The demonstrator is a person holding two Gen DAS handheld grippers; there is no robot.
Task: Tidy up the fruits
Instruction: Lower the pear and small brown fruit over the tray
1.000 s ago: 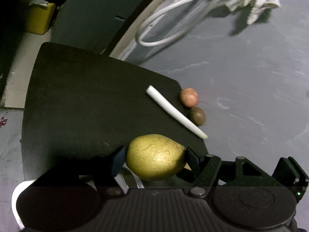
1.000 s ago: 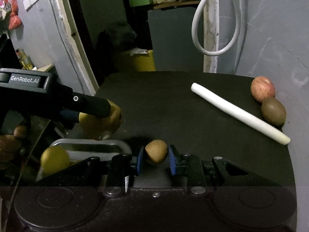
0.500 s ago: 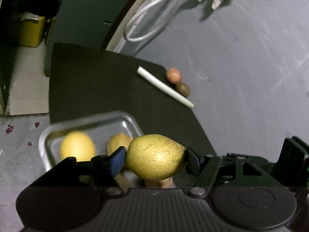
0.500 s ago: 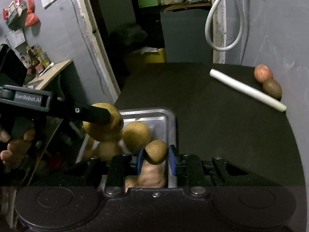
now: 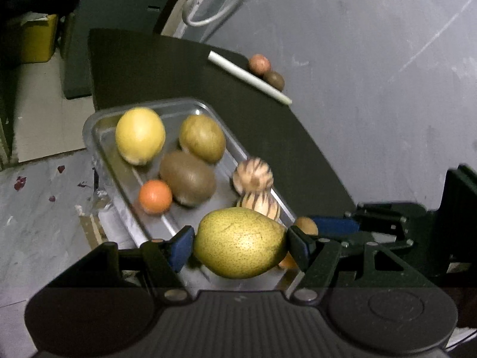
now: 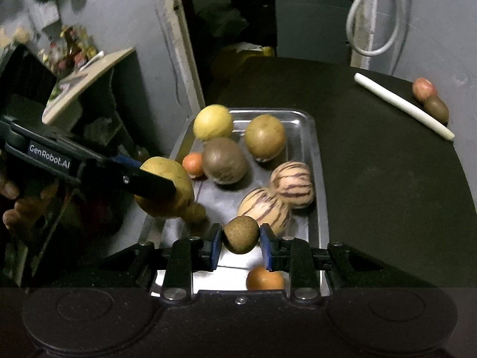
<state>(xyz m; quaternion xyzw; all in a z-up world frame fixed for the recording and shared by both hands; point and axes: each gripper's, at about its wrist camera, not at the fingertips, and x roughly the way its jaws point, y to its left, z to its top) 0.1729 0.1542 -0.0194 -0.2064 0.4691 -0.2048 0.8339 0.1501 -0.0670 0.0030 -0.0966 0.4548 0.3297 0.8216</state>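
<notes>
Steel tray (image 6: 314, 161) of fruit is approached by both grippers.
Pear (image 5: 240, 247) is clamped in the left gripper (image 5: 238, 246), a small brown fruit (image 6: 241, 234) in the right gripper (image 6: 241, 240); fingers (image 6: 13, 208) are seen only in the right view.

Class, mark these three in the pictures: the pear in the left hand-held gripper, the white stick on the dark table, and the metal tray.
pear (image 5: 240, 246), left wrist view, middle of its speckled skin
white stick (image 6: 402, 106), right wrist view, mid-length
metal tray (image 6: 315, 161), right wrist view, right rim
</notes>
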